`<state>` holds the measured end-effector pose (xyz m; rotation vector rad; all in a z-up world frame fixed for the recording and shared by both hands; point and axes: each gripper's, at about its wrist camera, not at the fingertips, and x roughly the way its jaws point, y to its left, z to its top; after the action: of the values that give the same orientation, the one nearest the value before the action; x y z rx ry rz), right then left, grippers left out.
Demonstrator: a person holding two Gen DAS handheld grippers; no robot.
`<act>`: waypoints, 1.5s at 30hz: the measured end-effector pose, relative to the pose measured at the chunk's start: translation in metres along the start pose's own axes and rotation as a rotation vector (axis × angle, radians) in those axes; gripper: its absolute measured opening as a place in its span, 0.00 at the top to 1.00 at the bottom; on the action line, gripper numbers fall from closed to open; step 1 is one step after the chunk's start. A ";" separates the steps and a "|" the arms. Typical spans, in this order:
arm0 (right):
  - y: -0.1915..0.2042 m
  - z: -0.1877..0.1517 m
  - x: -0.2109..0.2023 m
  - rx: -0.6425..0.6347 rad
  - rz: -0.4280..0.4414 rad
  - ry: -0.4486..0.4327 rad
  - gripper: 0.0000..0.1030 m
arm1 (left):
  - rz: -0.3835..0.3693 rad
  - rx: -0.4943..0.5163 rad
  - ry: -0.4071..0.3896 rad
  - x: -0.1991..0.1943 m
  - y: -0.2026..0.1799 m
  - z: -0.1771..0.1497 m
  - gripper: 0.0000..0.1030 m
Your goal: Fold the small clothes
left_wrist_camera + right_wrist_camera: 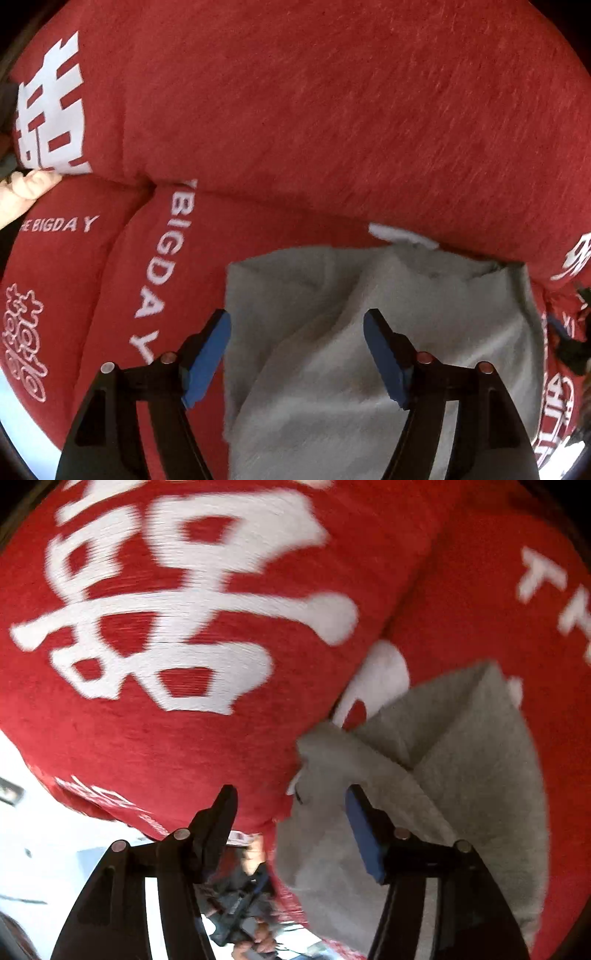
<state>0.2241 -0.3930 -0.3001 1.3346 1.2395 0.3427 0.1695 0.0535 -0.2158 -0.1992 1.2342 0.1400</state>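
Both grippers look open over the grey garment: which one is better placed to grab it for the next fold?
Probably the left gripper: its open jaws hang squarely over the grey garment. The right gripper straddles the garment's edge, with one finger over the red blanket, and its view is blurred.

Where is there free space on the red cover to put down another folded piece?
The plain red stretch beyond the gray garment is bare, bordered on the left by the large white character. The patch around the BIGDAY lettering, left of the garment, is also free. It is crowded near the open left gripper and right gripper.
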 end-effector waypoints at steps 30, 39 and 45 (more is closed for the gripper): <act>-0.029 -0.122 -0.034 -0.457 -0.553 0.364 0.94 | -0.141 0.085 0.288 -0.001 0.058 -0.137 0.90; -0.040 -0.115 -0.044 -0.397 -0.653 0.276 0.79 | -0.098 0.079 0.290 -0.008 0.050 -0.140 0.90; 0.016 -0.111 -0.049 -0.491 -0.787 0.146 0.52 | -0.071 0.087 0.268 -0.008 0.036 -0.136 0.90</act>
<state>0.1221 -0.3686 -0.2374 0.3535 1.5706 0.1587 0.0341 0.0575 -0.2543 -0.1904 1.4947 -0.0028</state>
